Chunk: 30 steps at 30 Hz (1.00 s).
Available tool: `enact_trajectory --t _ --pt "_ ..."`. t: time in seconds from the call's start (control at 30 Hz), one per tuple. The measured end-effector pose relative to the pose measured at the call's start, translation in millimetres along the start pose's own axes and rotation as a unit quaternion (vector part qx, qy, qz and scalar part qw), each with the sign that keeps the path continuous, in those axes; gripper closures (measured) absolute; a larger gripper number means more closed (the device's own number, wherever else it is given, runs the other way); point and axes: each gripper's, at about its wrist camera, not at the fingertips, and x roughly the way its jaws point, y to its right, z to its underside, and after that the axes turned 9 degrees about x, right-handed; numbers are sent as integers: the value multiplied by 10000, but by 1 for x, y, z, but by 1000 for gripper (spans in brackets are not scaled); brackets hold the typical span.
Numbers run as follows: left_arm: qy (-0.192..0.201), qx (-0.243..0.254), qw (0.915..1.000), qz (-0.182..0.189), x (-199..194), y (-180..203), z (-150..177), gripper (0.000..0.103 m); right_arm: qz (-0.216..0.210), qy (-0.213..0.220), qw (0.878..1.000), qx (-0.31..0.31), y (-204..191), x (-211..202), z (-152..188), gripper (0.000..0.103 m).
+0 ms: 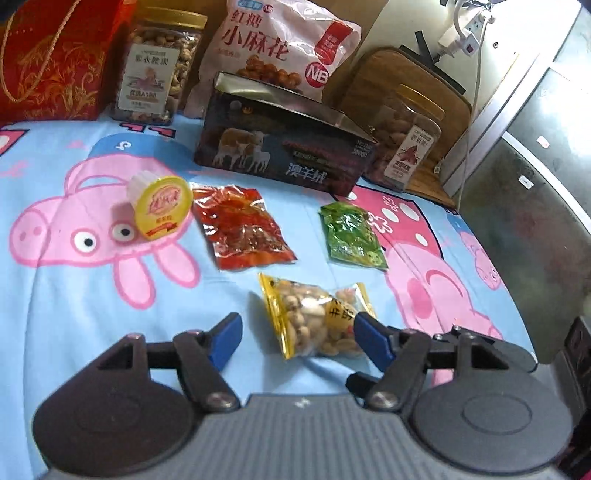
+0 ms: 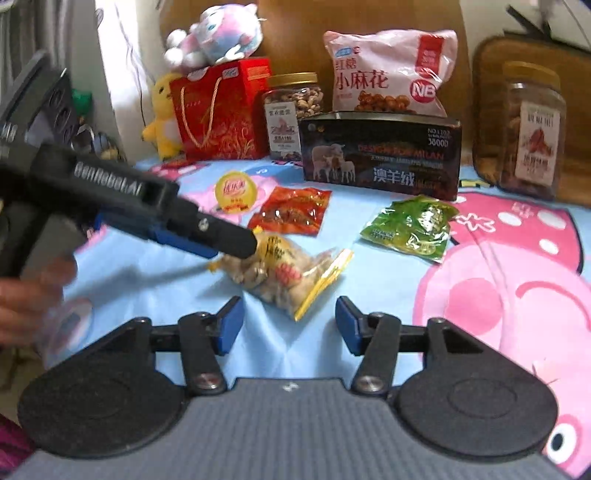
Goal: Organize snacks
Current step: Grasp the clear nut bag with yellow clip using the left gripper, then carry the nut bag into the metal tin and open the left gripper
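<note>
A clear packet of nuts with yellow ends [image 1: 314, 317] lies on the blue cartoon sheet [image 1: 74, 314]. My left gripper [image 1: 299, 341] is open around its near end; the right pad touches the packet and the left pad stands clear. In the right wrist view the same packet [image 2: 288, 277] lies just ahead of my right gripper [image 2: 290, 323], which is open with nothing between its fingers. My left gripper [image 2: 236, 245] reaches in from the left with its tip over the packet. Behind lie a yellow jelly cup [image 1: 162, 206], a red packet [image 1: 242, 229] and a green packet [image 1: 351, 236].
A dark open box [image 1: 280, 147] stands behind the packets. Around it are a pink snack bag [image 1: 280, 44], two nut jars [image 1: 159, 70] [image 1: 406, 144] and a red gift bag [image 1: 55, 55]. Plush toys [image 2: 214, 33] sit at the back. A hand [image 2: 22, 295] holds the left gripper.
</note>
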Motion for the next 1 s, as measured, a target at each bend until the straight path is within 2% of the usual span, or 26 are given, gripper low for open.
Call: enact_trajectory --t 0.03,0.07,0.13,0.23,0.3,0.43,0.57,0.73,0.87,0.93,1.0 --pt "-49 7 10000 37 4 0 0 42 11 15 10000 -48 -1 1 1 46" --pt "-118 23 9999 91 8 1 -1 53 -8 15 10000 -81 -2 3 1 47" --pt "-177 70 9997 181 15 4 0 63 13 40 9999 -161 -5 7 -1 70" --pt "-168 269 9994 128 16 12 -6 65 217 237 9986 -408 -9 9 -12 75" --pt "-17 348 9993 123 11 15 -16 65 206 474 9974 -493 -8 6 -25 75" --pt "459 541 9975 61 -5 18 -58 65 272 1009 9927 -600 -1 10 -63 75" --pt "760 749 9942 -131 5 20 -108 65 532 1413 9863 -666 19 32 -100 75" --pt "827 859 9925 -271 54 22 -160 65 909 1354 9858 -389 62 70 -143 75" --pt "684 709 9948 -275 96 19 -183 64 1213 1242 9842 -346 82 89 -153 72" --pt "657 618 9956 -249 110 15 -187 62 1332 1284 9823 -304 84 87 -153 55" --pt "616 544 9963 -265 119 14 -190 56 1388 1352 9805 -315 86 84 -149 53"
